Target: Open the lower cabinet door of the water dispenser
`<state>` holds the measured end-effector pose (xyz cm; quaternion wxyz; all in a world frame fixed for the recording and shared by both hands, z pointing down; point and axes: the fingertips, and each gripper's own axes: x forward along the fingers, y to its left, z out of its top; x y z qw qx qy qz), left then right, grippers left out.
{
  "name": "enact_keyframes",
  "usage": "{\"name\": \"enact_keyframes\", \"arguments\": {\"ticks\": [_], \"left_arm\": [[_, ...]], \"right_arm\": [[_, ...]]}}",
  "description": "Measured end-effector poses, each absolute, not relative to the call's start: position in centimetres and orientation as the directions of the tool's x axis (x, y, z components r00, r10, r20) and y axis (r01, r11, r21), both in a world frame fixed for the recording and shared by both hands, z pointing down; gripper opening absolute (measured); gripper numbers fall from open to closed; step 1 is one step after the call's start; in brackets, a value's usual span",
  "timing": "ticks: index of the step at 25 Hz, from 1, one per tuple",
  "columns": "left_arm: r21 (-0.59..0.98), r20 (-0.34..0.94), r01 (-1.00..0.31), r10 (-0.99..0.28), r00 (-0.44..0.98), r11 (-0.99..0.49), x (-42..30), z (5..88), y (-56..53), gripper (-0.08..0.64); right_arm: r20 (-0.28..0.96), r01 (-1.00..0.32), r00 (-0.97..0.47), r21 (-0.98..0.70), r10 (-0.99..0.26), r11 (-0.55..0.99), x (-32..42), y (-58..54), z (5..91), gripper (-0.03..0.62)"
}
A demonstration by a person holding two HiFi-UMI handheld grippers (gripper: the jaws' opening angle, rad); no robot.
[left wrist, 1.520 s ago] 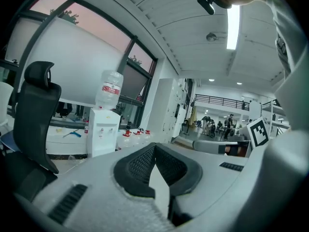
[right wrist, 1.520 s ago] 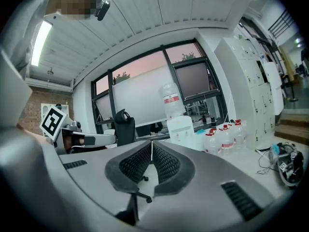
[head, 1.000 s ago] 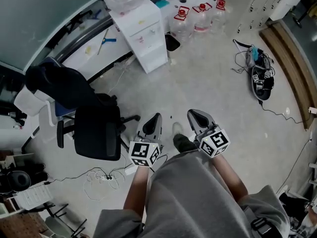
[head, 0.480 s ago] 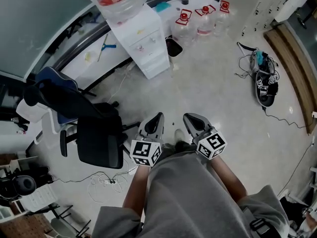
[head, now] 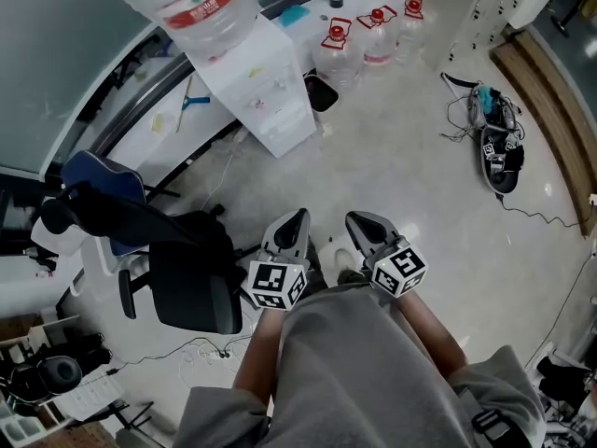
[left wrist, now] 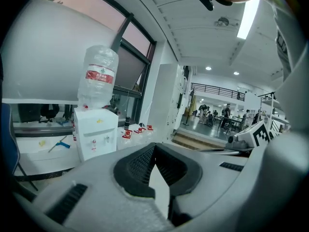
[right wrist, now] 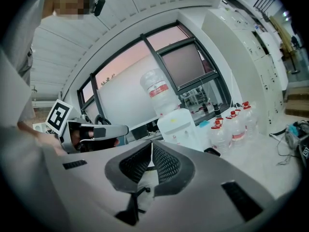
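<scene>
Both claws are out in front, side by side over the pale floor. The left gripper (head: 291, 224) has its jaws pressed together with nothing between them, and the left gripper view (left wrist: 153, 146) confirms it: the black ribbed pads meet at a point. It's the same on the right gripper (head: 360, 220), whose pads are closed tight on nothing in its own view (right wrist: 151, 144). That matches a second ago, when both were clamped empty too.

What has changed is the approach. The white box-shaped water dispenser (head: 269, 90) sat higher and smaller in the head view a second ago, with its clear upturned plastic bottle with a red label (head: 185, 6) cut off by the top edge. Now the whole bottle is in frame and the dispenser has grown larger. It stands against the window wall, well apart from both grippers. Its lower cabinet door (head: 291, 127) is on the front face towards the open floor, and I can make out no gap at it.

The black office chair (head: 191, 271) has slid lower in the frame and is now just beside the left gripper. The row of spare clear water jugs with red caps (head: 377, 35) remains to the right of the dispenser. The tangle of dark cables and gear on the floor (head: 494, 133) has barely shifted, far right.

From the grippers, the dispenser shows left of centre in the left view (left wrist: 94, 132) and straight ahead in the right view (right wrist: 177, 128).
</scene>
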<state>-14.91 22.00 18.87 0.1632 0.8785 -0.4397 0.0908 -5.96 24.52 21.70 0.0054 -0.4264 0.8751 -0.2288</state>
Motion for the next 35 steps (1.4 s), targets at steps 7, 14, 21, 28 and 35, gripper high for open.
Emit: {"name": "enact_keyframes", "arguments": {"ticks": [7,14,21,28,35], "left_arm": [[0.204,0.315,-0.769,-0.704,0.637,-0.605,-16.4,19.2,15.9,0.008],[0.223,0.323,-0.718,-0.645,0.692,-0.659,-18.9,19.5,9.7,0.008],[0.257,0.320,-0.658,-0.580,0.749,-0.708,-20.4,20.0,5.0,0.008],[0.293,0.321,-0.603,-0.517,0.793,-0.742,-20.8,21.3,2.3,0.008],[0.315,0.333,-0.598,-0.504,0.797,-0.737,-20.1,22.4,-0.6,0.008]], "right_arm": [[0.195,-0.776,-0.592,-0.401,-0.782,0.487,-8.2,18.7,22.0,0.014],[0.214,-0.820,-0.524,-0.387,-0.824,0.421,-11.2,13.0,22.2,0.014],[0.235,-0.861,-0.458,-0.356,-0.857,0.363,-13.3,8.8,22.0,0.014],[0.274,-0.882,-0.428,-0.336,-0.861,0.331,-14.2,6.4,22.9,0.015],[0.323,-0.884,-0.444,-0.312,-0.836,0.349,-13.5,4.1,24.5,0.015]]}}
